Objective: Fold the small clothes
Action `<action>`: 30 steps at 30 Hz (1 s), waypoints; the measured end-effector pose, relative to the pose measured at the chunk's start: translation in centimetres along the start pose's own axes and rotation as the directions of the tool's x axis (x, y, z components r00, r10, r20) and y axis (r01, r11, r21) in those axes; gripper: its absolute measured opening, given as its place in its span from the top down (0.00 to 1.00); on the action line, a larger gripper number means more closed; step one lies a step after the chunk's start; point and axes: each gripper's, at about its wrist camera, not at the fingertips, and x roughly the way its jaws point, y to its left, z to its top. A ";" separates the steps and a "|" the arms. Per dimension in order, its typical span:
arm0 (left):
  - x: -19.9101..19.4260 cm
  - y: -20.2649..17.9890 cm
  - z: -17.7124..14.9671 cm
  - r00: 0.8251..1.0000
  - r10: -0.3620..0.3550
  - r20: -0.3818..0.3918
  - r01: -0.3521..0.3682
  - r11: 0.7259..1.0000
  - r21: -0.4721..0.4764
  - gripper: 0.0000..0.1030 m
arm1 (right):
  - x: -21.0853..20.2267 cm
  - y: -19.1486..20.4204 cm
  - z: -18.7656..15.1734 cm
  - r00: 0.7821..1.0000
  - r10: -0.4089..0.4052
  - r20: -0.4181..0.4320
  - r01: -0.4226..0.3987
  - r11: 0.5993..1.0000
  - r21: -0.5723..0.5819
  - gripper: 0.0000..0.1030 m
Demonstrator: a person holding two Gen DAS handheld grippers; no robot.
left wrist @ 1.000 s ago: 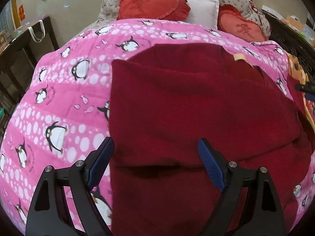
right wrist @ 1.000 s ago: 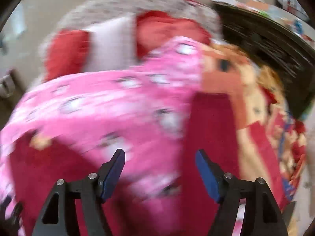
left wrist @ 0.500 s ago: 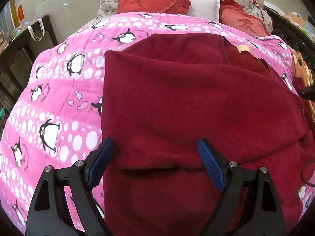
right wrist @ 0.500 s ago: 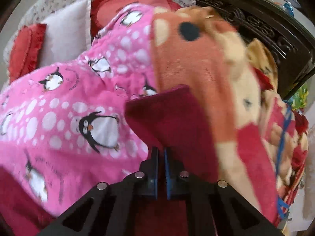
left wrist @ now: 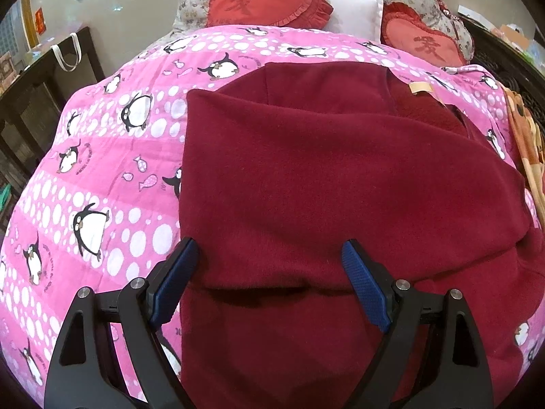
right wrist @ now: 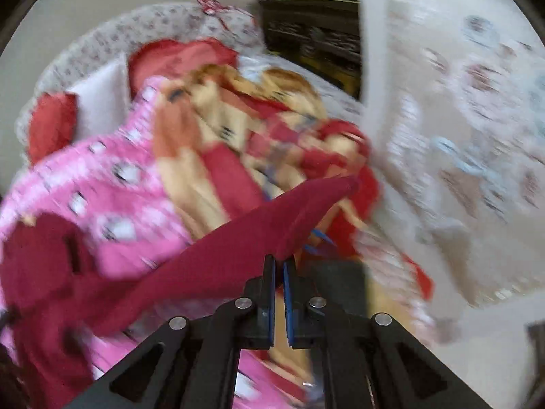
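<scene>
Centrally spread over a pink penguin quilt (left wrist: 102, 177): dark red garment (left wrist: 323, 187), partly folded. Right gripper (right wrist: 278, 266) clenched on its stretched corner, lower centre of the blurred frame. Left gripper (left wrist: 269, 272) released, straddling a fold at bottom.

I see a bed (left wrist: 190, 17) carrying everything. A pink penguin-print quilt (left wrist: 102, 177) covers it, spreading left of and beyond my left tongs. On the quilt lies a dark red fleece garment (left wrist: 323, 177), straight ahead of those tongs. Far beyond them, at the head, sit two red heart cushions (left wrist: 269, 0) flanking a white pillow (left wrist: 354, 10). A tan-and-red blanket (left wrist: 524, 139) lies far right.
</scene>
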 end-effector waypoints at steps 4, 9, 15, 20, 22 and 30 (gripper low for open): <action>-1.1 -0.1 0.1 1.000 0.001 0.014 -0.001 1.000 0.005 0.16 | -1.1 -3.2 -2.3 1.000 0.002 -0.029 0.000 0.995 0.097 0.88; -2.5 -0.7 0.1 0.999 -0.004 0.036 0.003 0.999 0.032 0.16 | -2.6 -2.6 -1.8 0.999 0.019 0.032 -0.021 0.997 0.068 0.50; -3.2 -2.2 -0.2 0.999 -0.027 0.039 0.025 0.998 0.058 0.16 | -1.3 2.1 0.2 0.981 0.194 0.032 -0.189 0.976 -0.107 0.50; -3.9 -3.7 -0.7 0.999 -0.037 0.033 0.033 0.992 0.118 0.16 | 3.9 7.4 -0.1 0.990 0.110 -0.086 -0.137 0.882 -0.451 0.50; -4.1 -3.8 -0.6 0.999 -0.025 0.044 0.019 0.990 0.137 0.16 | 5.4 7.4 -0.4 0.999 -0.001 -0.049 -0.026 0.833 -0.553 0.50; -3.3 -4.3 -0.5 0.999 -0.052 0.007 0.051 0.994 0.101 0.16 | 9.1 2.1 0.9 0.986 0.024 -0.164 -0.105 0.852 -0.512 0.50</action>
